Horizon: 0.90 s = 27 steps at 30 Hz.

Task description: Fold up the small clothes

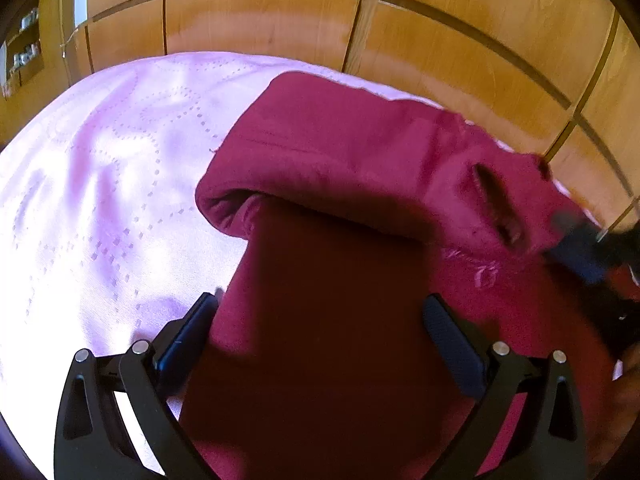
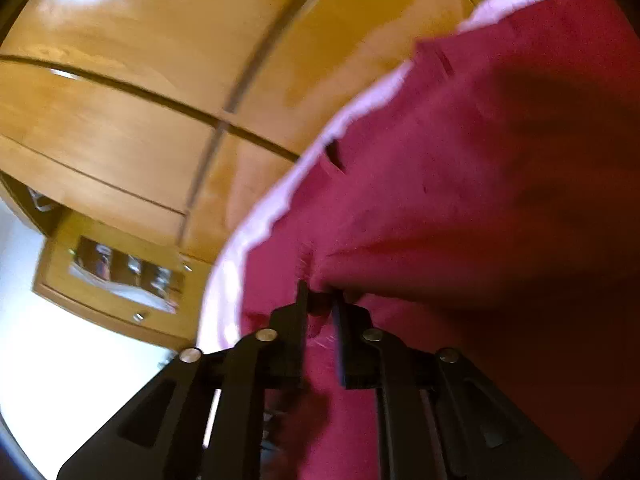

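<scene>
Garment [image 1: 340, 152]: one small maroon piece of soft knit cloth, lying on a pale pink quilted cover [image 1: 100, 184] with a dotted stitch pattern. We cannot tell whether the cover sits on a bed or a desk. Far part of the cloth is rolled over toward us, making a thick doubled edge with a shadowed pocket beneath. A slit, perhaps a pocket or buttonhole, shows near its right end, and faint pale embroidery lies below that.

Left gripper [image 1: 320, 320]: jaws spread wide, straddling a flat panel of the garment; the left pad touches the cloth edge, but nothing is clamped.

Right gripper [image 2: 320, 300]: jaws nearly pressed together, pinching a bunched pucker of the maroon cloth at their tips. The fabric fans out from that pinch, and the view is blurred. In the left view we see it as a dark smear at the garment's right edge.

Surroundings: wooden panelled cupboard doors [image 1: 440, 40] behind the cover; a glazed cabinet door [image 2: 120, 276] shows low in the right view.

Judgement: we are mid-fold, with the right side carrying an edge across. Next move likely calls for the left jaws to close on the near panel, or press it flat, so that the fold lands square. Risk: cloth slipping from so small a pinch.
</scene>
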{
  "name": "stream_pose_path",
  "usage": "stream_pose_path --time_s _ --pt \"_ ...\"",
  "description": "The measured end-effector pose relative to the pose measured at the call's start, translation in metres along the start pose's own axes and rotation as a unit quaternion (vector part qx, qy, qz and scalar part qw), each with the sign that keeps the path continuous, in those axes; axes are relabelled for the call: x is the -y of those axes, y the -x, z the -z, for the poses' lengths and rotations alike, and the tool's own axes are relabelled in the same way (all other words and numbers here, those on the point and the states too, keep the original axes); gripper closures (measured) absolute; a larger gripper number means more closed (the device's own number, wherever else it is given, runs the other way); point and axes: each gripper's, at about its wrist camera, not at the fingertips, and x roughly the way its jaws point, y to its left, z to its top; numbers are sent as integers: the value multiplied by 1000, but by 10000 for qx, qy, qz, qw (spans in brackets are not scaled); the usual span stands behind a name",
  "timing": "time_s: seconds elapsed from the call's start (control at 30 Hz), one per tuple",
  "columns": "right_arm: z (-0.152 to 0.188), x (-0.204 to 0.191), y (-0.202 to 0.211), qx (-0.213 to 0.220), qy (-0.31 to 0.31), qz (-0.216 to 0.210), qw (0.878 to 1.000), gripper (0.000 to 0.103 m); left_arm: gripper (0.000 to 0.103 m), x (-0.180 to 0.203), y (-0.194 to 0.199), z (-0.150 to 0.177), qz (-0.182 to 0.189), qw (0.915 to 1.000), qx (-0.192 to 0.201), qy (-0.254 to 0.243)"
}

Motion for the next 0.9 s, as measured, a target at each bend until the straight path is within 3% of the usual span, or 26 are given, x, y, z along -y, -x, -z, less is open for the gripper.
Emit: stream_pose_path --time_s 0.03,0.17,0.3,0.37,0.4,0.47,0.6,0.73,0.77,0.8,0.83,0.87,0.9 --pt "3 2 2 -32 -24 28 10000 60 2 -2 7 -2 149 9999 37 61" --pt "26 13 37 67 110 -308 9994 60 2 -1 38 -10 668 9966 388 293" --pt "45 24 89 395 667 115 9969 60 2 23 57 -23 1203 9910 560 187" --pt "38 35 120 750 843 498 9924 60 9 43 52 -32 1387 9893 456 -39" --pt "37 41 131 924 903 687 9892 60 15 52 48 -34 1403 9893 384 -134" --pt "33 52 147 1154 898 904 9851 60 36 70 30 -38 1313 9907 118 -345" --pt "29 73 155 1484 625 887 9830 60 38 89 -3 -37 1075 9924 -389 -445" --pt "13 85 147 1657 188 809 9827 60 34 94 -15 -37 1036 9928 -407 -440" --pt "10 88 150 1711 117 785 9821 60 42 96 -15 -37 1078 9922 -405 -482" --pt "5 91 152 1795 24 750 9809 48 53 99 -16 -38 1113 9915 -404 -531" --pt "1 95 155 1904 -82 741 9789 39 74 103 -15 -38 1060 9916 -430 -597" --pt "-2 96 157 1991 -161 717 9772 39 91 104 -13 -39 977 9922 -430 -647" --pt "-6 97 157 2047 -222 661 9763 39 98 105 -10 -40 940 9924 -399 -689"
